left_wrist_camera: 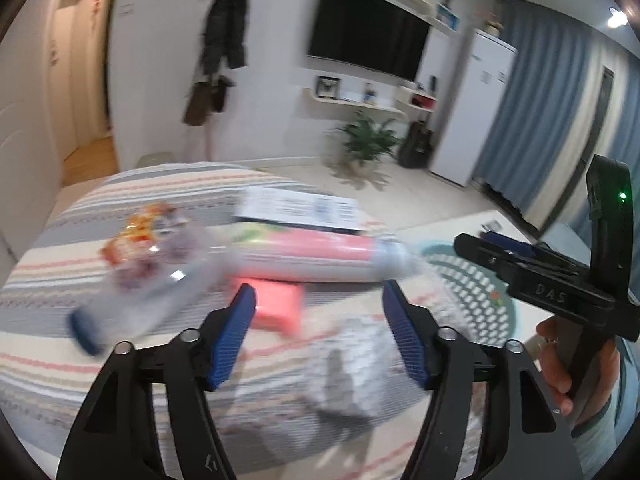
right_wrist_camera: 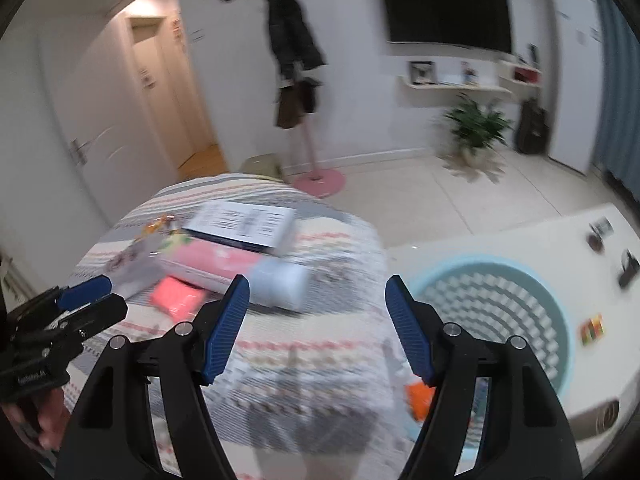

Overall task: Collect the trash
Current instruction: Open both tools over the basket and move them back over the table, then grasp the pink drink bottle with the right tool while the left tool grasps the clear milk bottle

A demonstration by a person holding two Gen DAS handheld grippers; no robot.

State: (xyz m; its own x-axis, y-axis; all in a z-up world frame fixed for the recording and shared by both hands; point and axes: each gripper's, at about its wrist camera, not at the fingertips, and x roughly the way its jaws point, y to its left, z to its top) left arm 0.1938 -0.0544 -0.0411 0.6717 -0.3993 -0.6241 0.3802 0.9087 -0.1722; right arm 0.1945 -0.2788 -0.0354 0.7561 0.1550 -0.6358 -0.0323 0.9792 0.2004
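Note:
Trash lies on a striped bed cover (left_wrist_camera: 60,360): a clear bottle with a blue cap (left_wrist_camera: 132,304), a snack wrapper (left_wrist_camera: 140,236), a long pink-and-white pack (left_wrist_camera: 316,256), a small pink packet (left_wrist_camera: 280,308), a printed box (left_wrist_camera: 300,208) and a crumpled white piece (left_wrist_camera: 352,364). My left gripper (left_wrist_camera: 319,294) hovers open above the pink packet, holding nothing. My right gripper (right_wrist_camera: 318,280) is open and empty too, over the bed's right side, near the pack's white end (right_wrist_camera: 280,284). A teal lattice basket (right_wrist_camera: 432,276) stands to the right of the bed. Each gripper shows in the other's view: the right gripper (left_wrist_camera: 476,240), the left gripper (right_wrist_camera: 108,296).
An orange scrap (right_wrist_camera: 418,400) shows by the bed's near right edge. A pale surface right of the basket carries a colour cube (right_wrist_camera: 592,330) and small dark items. Beyond the bed are tiled floor, a coat stand (right_wrist_camera: 316,176), a plant (right_wrist_camera: 476,124) and a doorway on the left.

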